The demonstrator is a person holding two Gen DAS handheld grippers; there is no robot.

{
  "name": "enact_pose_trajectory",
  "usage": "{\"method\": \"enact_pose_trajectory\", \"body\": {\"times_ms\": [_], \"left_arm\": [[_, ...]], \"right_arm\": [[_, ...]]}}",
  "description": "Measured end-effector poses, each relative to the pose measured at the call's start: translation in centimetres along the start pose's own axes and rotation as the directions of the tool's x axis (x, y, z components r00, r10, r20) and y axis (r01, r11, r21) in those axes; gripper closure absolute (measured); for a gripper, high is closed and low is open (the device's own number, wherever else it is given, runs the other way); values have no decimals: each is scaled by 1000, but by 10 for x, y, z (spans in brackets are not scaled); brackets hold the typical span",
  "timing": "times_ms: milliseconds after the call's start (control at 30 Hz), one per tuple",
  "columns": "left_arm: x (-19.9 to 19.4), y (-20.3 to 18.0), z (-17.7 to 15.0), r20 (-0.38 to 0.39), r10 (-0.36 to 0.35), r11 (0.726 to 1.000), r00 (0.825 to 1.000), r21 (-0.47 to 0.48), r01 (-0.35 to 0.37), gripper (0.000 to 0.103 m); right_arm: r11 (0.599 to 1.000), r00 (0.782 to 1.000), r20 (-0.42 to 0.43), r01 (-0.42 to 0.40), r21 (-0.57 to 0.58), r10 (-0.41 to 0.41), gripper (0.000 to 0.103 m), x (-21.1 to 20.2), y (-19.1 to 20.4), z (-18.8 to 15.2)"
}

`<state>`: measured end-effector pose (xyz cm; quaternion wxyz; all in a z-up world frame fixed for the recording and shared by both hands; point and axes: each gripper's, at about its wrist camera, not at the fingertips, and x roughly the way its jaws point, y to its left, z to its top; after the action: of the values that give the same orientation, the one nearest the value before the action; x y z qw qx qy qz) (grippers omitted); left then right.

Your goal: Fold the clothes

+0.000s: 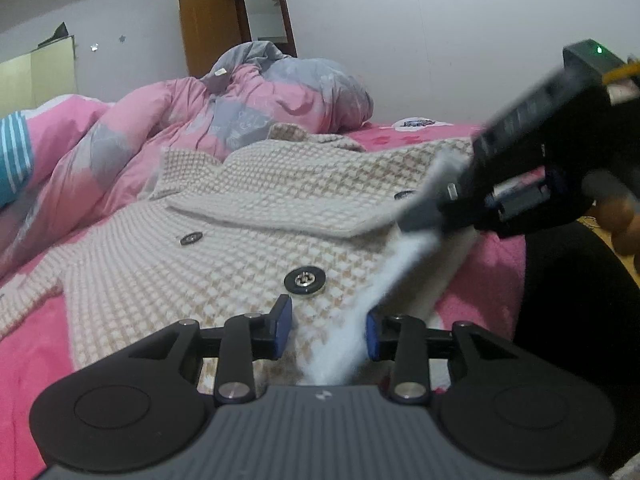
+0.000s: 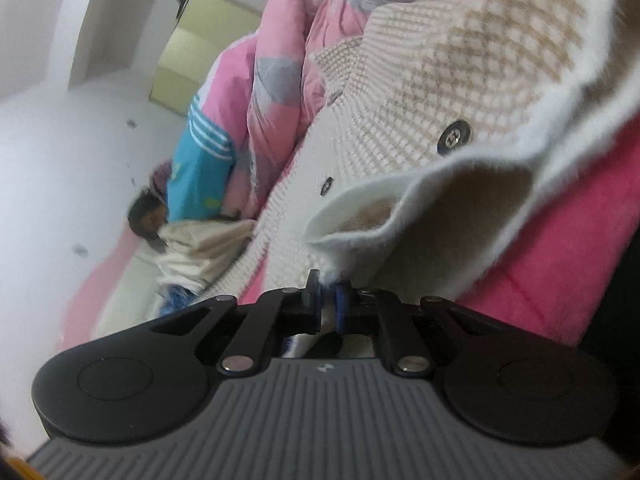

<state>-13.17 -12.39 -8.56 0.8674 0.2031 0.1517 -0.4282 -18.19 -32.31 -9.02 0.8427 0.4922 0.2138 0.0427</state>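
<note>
A cream and tan checked knit coat (image 1: 256,208) with dark round buttons (image 1: 305,281) lies spread on a pink bed sheet (image 1: 28,364). My left gripper (image 1: 327,332) is open, low over the coat's front, with a raised white fuzzy edge (image 1: 392,276) running between its blue pads. My right gripper (image 1: 424,216) appears at the right of the left wrist view, lifting that edge. In the right wrist view the right gripper (image 2: 329,300) is shut on the coat's white fuzzy edge (image 2: 400,196), which curls up from the coat (image 2: 460,64).
A crumpled pink and grey duvet (image 1: 224,100) is heaped behind the coat. A blue striped garment (image 2: 200,148) and a pile of cream cloth (image 2: 192,256) lie further along the bed. A wooden door (image 1: 208,28) and white wall stand beyond. A dark sleeve (image 1: 576,300) is at the right.
</note>
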Motion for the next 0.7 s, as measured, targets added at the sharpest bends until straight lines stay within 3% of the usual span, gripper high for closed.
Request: {"method": "enact_pose_trajectory", "body": {"times_ms": [133,333,533,700], "left_arm": [[1,-3,0,16,19,998,1000,59,-20,64],[5,3,4,76,107,986,991,123,-116,63],[-1,0,-16,37,99,992,994,77,-101,63],[-27,18,-7,-11,-22,999,1000,-34,21,64]], "right_arm": [[996,1000,8,26,-82,-25,99,5,4,2],[980,998,20,59,-188,-57,99,10,7,4],[967,997,25,75,-245,-71,100,12,4,-4],[952,996,30,88,-293,-83,99,13,2,-11]]}}
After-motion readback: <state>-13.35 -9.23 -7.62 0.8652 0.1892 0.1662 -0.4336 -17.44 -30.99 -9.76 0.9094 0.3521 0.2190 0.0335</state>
